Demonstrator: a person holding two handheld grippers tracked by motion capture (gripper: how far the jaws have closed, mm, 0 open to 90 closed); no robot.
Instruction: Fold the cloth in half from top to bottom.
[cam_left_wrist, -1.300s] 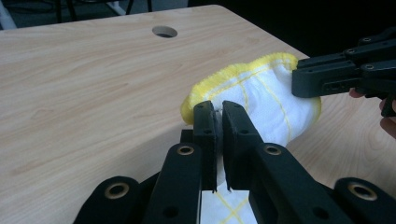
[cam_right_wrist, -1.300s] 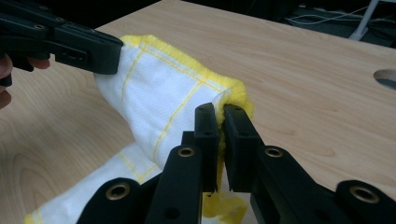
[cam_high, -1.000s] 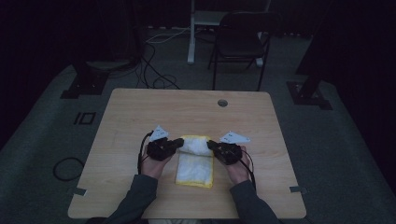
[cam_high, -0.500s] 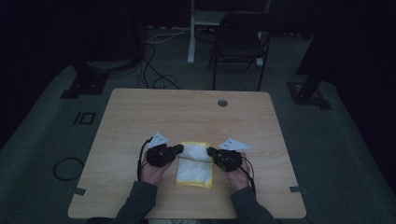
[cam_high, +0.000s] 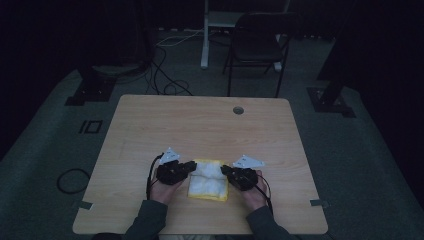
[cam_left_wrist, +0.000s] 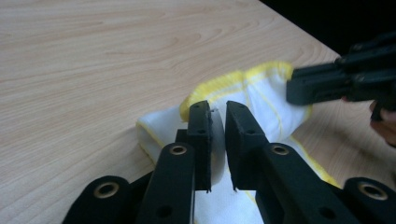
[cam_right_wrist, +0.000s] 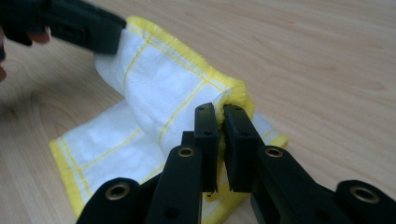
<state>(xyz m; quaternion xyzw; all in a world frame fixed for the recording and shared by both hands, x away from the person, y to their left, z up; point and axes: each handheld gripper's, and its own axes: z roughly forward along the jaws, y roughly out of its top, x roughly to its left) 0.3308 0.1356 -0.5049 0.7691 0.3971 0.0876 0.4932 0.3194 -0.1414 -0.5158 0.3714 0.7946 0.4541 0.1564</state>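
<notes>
A white cloth with yellow edging and yellow grid lines (cam_high: 208, 181) lies near the front edge of the wooden table (cam_high: 200, 125), its far edge lifted and folded toward me. My left gripper (cam_high: 192, 167) is at that edge's left corner. Its jaws (cam_left_wrist: 218, 112) have just been opening and stand slightly apart, with a thin fold of the cloth (cam_left_wrist: 261, 93) still between them. My right gripper (cam_high: 225, 171) is shut on the right corner, its pads (cam_right_wrist: 219, 114) pinching the yellow hem of the cloth (cam_right_wrist: 159, 79). The two grippers face each other across the fold.
A round cable hole (cam_high: 238, 110) sits in the table's far right part. A dark chair (cam_high: 255, 47) and a white stand leg (cam_high: 205, 40) are on the floor beyond the table. Cables (cam_high: 165, 75) run across the floor at the far left.
Both grippers have come toward the table's front edge and lower, bringing the cloth's far edge with them so the cloth looks shorter.
</notes>
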